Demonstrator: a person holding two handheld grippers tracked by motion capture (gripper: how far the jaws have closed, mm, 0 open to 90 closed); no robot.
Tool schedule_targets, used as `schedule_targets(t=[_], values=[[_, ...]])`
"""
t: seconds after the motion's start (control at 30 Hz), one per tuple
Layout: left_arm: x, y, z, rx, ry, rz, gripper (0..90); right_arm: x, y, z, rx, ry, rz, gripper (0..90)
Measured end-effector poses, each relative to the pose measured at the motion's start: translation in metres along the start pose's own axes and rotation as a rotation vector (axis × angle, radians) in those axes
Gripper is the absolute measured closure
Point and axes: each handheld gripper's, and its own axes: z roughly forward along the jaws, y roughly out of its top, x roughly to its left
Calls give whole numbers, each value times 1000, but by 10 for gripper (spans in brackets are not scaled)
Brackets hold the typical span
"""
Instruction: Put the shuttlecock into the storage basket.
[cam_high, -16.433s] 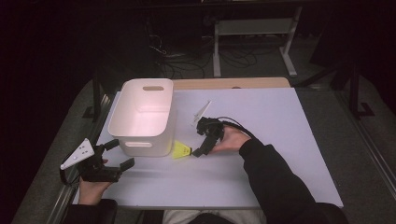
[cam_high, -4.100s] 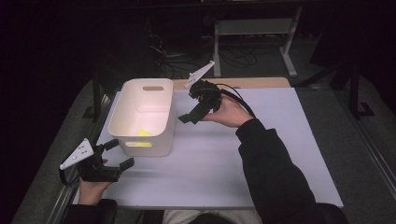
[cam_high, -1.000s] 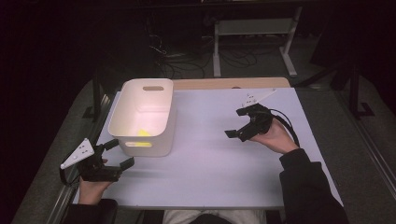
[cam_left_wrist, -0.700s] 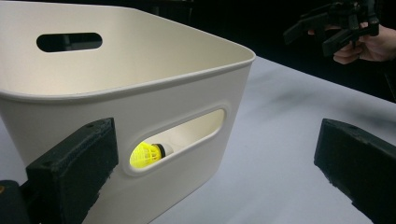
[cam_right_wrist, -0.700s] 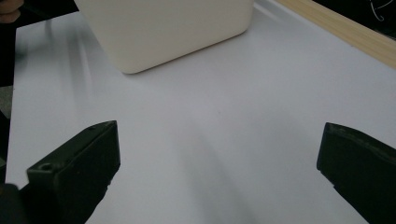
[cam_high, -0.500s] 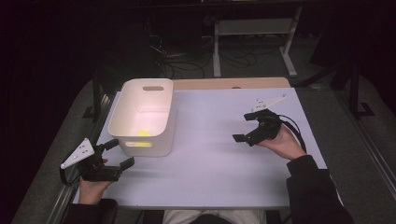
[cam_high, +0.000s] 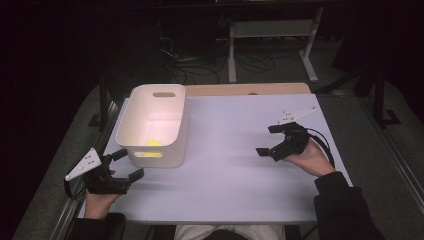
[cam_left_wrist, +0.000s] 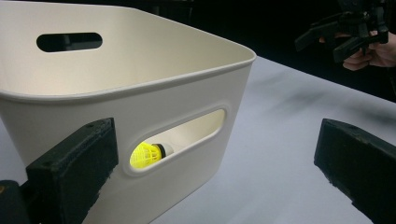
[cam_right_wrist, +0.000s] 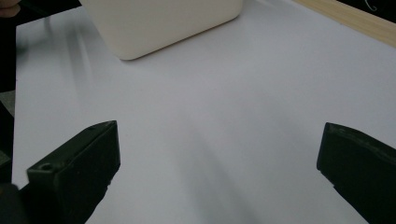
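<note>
The yellow shuttlecock (cam_left_wrist: 145, 155) is seen lying on the floor of the white bin (cam_high: 131, 120), so the placing is judged done. The right gripper (cam_high: 274, 140) is held empty, jaws apart, well away over the table (cam_high: 225, 170); the left gripper (cam_high: 123, 164), jaws apart, is held just beside the bin.

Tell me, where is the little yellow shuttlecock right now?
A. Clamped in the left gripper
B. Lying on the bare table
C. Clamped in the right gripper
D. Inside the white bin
D: the yellow shuttlecock shows through the handle slot of the white bin, lying on its floor, while the left gripper and right gripper both stand open and hold nothing.
</note>
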Motion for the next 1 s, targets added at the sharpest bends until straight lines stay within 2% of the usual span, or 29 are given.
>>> schedule_targets(t=[0.4, 0.63, 1.0], values=[[0, 0, 0, 0, -2, 0, 0, -4, -21, -13, -16, -33, 35, 0], [0, 0, 0, 2, -1, 1, 0, -1, -36, -17, -20, -46, 47, 0], [0, 0, 0, 1, 4, 1, 0, 1, -62, -30, -58, -68, 85, 0]])
